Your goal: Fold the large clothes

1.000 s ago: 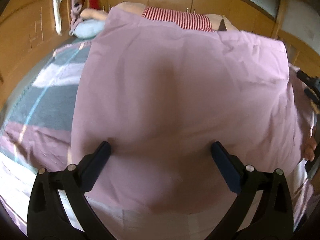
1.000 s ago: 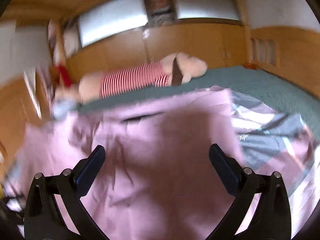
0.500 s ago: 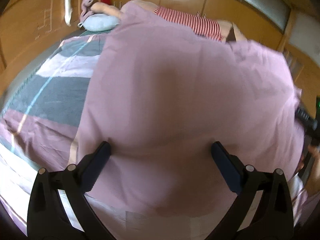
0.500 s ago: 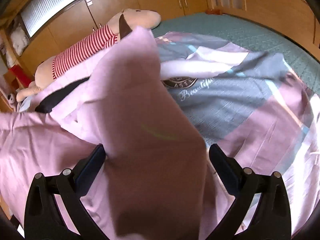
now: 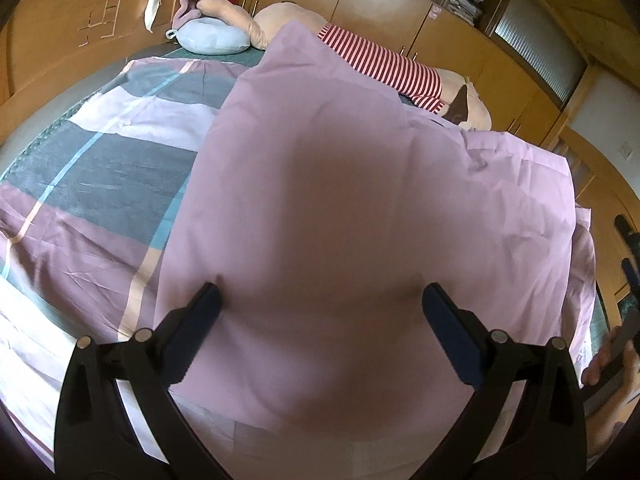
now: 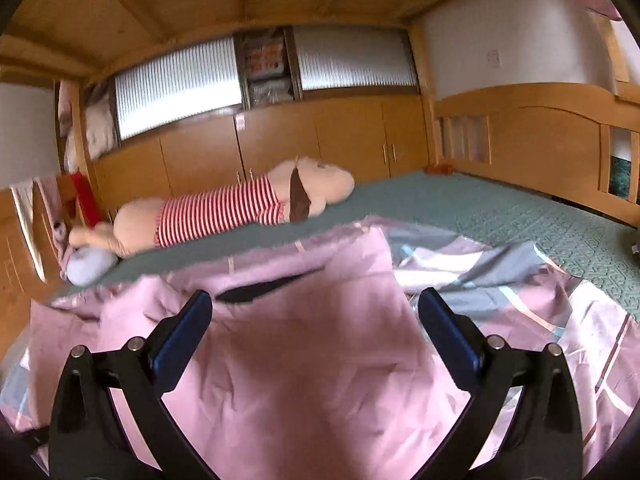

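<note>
Left wrist view first: the left claw (image 5: 320, 312) has its two fingers spread wide, and the big pink cloth (image 5: 360, 200) fills the whole middle of the frame between and beyond them. It's draped smooth over the bed, and I can't tell if the fingers actually touch it or just sit above it. Off to the left of the frame you can see the patchwork bedspread (image 5: 100, 184) underneath, grey, lilac and pink blocks with pale blue stripes. Upper left there's a pale blue round cushion (image 5: 212, 40), and behind the cloth's top edge lies a long plush toy in a red-and-white striped shirt (image 5: 380, 64). At the far right edge a hand (image 5: 608, 364) shows, holding dark hardware.

Right wrist view: the right claw (image 6: 314, 320) is spread wide too, nothing pinched. The pink cloth (image 6: 300, 360) lies crumpled in the lower half of the frame, with a dark slit-like opening just above the left finger. To the right of it the bedspread (image 6: 520, 280) pokes out, lying on a green patterned mattress cover (image 6: 520, 216). The striped plush (image 6: 224, 212) stretches across the middle left, with wooden cabinets (image 6: 320, 140) behind it.
</note>
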Available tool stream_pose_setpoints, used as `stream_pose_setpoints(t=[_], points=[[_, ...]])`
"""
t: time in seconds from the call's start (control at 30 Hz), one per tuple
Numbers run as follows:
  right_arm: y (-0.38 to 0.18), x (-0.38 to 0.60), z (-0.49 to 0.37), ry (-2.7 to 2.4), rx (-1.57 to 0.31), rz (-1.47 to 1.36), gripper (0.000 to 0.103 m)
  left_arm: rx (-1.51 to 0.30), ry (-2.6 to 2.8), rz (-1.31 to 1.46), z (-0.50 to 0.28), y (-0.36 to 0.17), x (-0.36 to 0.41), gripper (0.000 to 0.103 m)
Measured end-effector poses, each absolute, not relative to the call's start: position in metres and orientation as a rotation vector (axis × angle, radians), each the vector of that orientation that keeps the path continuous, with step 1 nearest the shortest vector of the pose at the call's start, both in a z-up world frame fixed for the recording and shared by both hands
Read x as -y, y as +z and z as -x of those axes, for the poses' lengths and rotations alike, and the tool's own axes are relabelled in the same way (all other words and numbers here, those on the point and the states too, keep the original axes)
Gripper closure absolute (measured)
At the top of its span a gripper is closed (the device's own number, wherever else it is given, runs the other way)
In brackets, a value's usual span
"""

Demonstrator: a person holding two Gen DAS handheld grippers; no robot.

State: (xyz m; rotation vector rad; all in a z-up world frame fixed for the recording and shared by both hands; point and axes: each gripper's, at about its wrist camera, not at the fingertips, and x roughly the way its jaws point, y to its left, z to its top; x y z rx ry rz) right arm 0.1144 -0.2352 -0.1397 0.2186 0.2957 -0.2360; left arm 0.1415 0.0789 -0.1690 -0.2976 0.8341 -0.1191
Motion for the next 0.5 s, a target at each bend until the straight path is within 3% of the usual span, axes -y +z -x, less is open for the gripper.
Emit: stream_pose_setpoints(t=[0.27,0.5], points=[[-0.206,0.158,-0.209,0.049,-0.738,-0.073,0.001,-0.833,-0.112,0.299,-0.141,-0.169,-0.079,0.002],[-0.198,0.173,-0.292,-0.029,-0.742,-0.061,0.001,-0.822,-0.119,0.248,-0.14,-0.167,-0.072,0.002]])
